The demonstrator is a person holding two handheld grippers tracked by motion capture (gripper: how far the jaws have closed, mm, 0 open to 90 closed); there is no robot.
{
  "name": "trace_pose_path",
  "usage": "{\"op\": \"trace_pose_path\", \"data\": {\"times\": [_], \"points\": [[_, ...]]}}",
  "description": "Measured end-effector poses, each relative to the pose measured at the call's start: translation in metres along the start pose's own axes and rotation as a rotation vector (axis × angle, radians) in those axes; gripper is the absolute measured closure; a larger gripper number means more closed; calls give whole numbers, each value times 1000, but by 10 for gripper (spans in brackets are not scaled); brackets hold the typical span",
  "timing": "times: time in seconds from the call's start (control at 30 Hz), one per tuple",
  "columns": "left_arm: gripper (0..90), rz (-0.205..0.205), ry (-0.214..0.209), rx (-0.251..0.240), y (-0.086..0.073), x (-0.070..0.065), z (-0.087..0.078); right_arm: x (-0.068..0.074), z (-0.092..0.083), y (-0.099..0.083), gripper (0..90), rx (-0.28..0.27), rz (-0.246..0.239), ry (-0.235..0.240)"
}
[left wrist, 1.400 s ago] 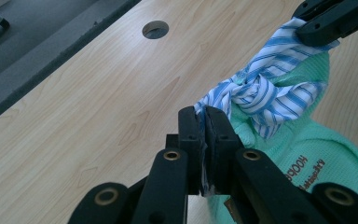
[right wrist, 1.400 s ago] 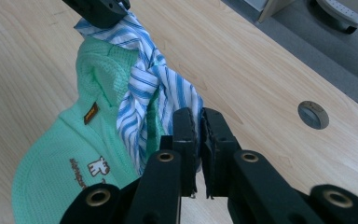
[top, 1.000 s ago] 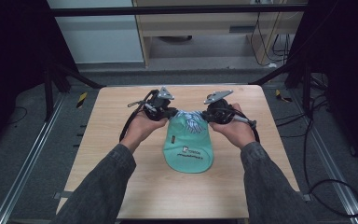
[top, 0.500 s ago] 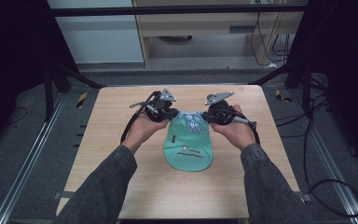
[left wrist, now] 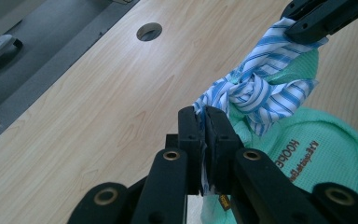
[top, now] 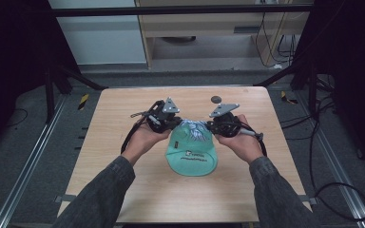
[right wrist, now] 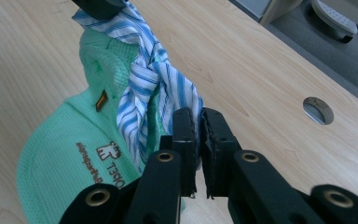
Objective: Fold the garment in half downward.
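Fingers of left gripper (left wrist: 204, 140) and right gripper (right wrist: 196, 140) clenched on striped cloth (left wrist: 265, 79) — ends hidden between pads — above green garment (top: 192, 152).

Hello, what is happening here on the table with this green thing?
A person holds a hand-held gripper in each hand over a wooden table. The left hand-held gripper and the right hand-held gripper are each shut on an end of the blue-striped cloth strap, knotted at the back of a mint-green cap. The cap's brim rests on the table.
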State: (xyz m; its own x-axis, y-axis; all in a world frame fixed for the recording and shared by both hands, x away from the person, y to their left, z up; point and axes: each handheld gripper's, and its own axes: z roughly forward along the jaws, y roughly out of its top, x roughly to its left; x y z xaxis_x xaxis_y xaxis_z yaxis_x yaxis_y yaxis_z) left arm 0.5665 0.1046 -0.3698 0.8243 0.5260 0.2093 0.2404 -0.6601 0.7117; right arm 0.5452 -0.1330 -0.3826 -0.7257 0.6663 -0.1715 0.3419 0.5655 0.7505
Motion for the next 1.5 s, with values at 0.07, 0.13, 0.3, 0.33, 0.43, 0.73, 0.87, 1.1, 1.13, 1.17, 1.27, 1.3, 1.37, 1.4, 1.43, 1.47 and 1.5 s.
{"op": "trace_pose_path", "data": {"times": [0.07,0.13,0.3,0.33,0.43,0.73,0.87,1.1,1.13,1.17,1.27,1.3,1.37,1.4,1.43,1.47,1.5], "points": [[863,-1,-2,-3,-4,-3,-1,3,0,-2,846,2,-6,3],[862,-3,-5,-9,-6,-5,-2,6,0,-4,846,7,-17,5],[862,6,-11,-10,-11,-10,-5,11,-1,-8,846,8,-25,17],[861,6,-13,-10,-12,-11,-5,12,-1,-9,846,10,-31,17],[861,7,-15,-12,-14,-14,-6,15,-1,-11,846,10,-35,23],[860,-3,-36,-14,-23,-22,-4,21,0,-22,845,19,-37,36],[860,-6,-45,-17,-27,-27,-4,23,1,-28,845,21,-36,41],[858,-33,-72,-37,-36,-33,-4,28,-1,-35,842,12,-37,44],[858,-33,-74,-35,-38,-34,-3,29,-1,-37,842,13,-37,38],[858,-33,-75,-33,-39,-36,-3,30,-1,-39,843,15,-39,35],[859,-30,-82,-25,-41,-38,-2,33,0,-43,842,17,-37,39],[858,-31,-83,-25,-42,-39,-1,34,1,-45,843,19,-35,40],[858,-31,-85,-25,-44,-39,-2,36,2,-46,842,20,-39,45],[858,-35,-88,-26,-46,-40,-2,37,2,-47,842,18,-40,48],[858,-36,-88,-28,-47,-40,-2,38,2,-48,842,21,-43,47],[858,-36,-92,-28,-48,-41,-2,39,2,-49,841,17,-42,50],[858,-40,-94,-27,-49,-41,-2,40,2,-50,841,19,-43,51]]}}
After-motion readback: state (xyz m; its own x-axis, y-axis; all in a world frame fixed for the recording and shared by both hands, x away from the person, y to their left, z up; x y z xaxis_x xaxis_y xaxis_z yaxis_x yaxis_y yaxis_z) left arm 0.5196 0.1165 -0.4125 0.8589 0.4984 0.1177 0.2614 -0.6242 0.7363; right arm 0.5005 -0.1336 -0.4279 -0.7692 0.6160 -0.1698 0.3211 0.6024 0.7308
